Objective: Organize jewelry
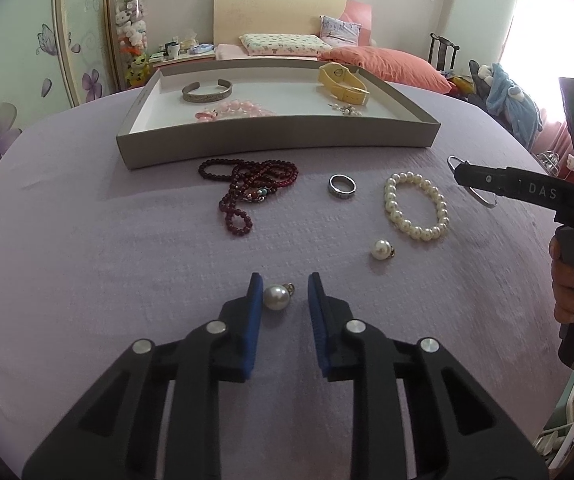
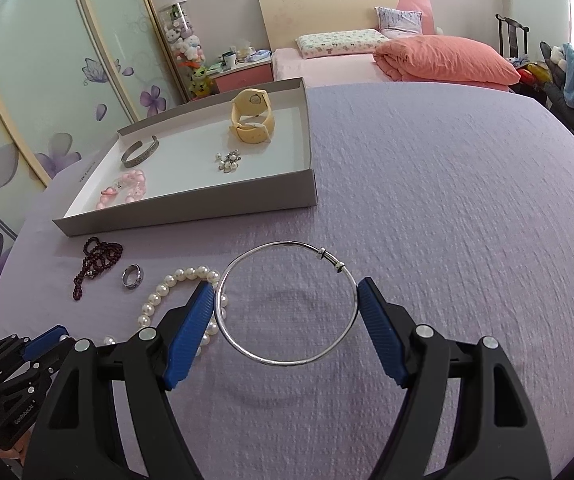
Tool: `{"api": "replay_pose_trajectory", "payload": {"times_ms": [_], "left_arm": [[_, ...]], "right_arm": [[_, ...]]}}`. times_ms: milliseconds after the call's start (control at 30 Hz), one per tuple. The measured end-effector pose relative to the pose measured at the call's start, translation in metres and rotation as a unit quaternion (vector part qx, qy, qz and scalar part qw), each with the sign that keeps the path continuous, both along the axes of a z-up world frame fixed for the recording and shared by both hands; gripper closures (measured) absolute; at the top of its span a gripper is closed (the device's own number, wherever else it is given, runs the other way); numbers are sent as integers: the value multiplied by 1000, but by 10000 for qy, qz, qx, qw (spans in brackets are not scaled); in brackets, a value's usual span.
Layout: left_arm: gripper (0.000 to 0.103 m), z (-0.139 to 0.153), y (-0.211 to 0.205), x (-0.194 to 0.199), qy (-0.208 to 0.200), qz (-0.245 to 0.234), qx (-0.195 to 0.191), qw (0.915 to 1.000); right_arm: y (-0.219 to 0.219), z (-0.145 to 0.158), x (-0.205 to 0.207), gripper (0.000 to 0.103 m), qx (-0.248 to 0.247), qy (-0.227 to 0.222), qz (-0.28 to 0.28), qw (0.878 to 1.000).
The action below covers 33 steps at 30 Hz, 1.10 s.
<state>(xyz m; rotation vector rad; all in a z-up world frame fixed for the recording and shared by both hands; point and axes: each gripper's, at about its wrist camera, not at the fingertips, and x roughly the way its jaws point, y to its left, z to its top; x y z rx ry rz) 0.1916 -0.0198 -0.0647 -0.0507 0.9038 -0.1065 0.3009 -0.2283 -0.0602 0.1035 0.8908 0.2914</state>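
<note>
Your left gripper (image 1: 285,288) is mostly closed around a single white pearl earring (image 1: 276,297) lying on the lilac table (image 1: 87,240); only the left pad touches it, with a gap on the right. Your right gripper (image 2: 287,300) stands wide, pads clamping a thin silver bangle (image 2: 287,304) above the table, beside the white pearl bracelet (image 1: 417,206). The grey cardboard tray (image 1: 279,136) sits beyond.

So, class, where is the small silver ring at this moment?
In the left wrist view the silver ring lies on the purple cloth just in front of the tray, between the dark red bead necklace and the pearl bracelet.
</note>
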Motion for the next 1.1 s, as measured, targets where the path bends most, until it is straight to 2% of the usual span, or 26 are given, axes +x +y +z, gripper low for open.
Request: {"api": "replay_pose_trajectory", "payload": {"times_ms": [33, 467, 700, 1100], "left_arm": [[87, 0, 0, 0, 7, -16, -11, 10000], [88, 2, 0, -2, -46, -77, -36, 10000], [88, 8, 11, -3, -157, 66, -34, 9998], [88, 60, 53, 4, -842, 624, -253, 9942]], "right_arm": [[0, 0, 0, 30, 9, 9, 0, 10000], [0, 1, 0, 30, 49, -6, -8, 10000], [-1, 7, -3, 30, 108, -96, 21, 9999], [14, 29, -13, 30, 212, -366, 274, 9987]]}}
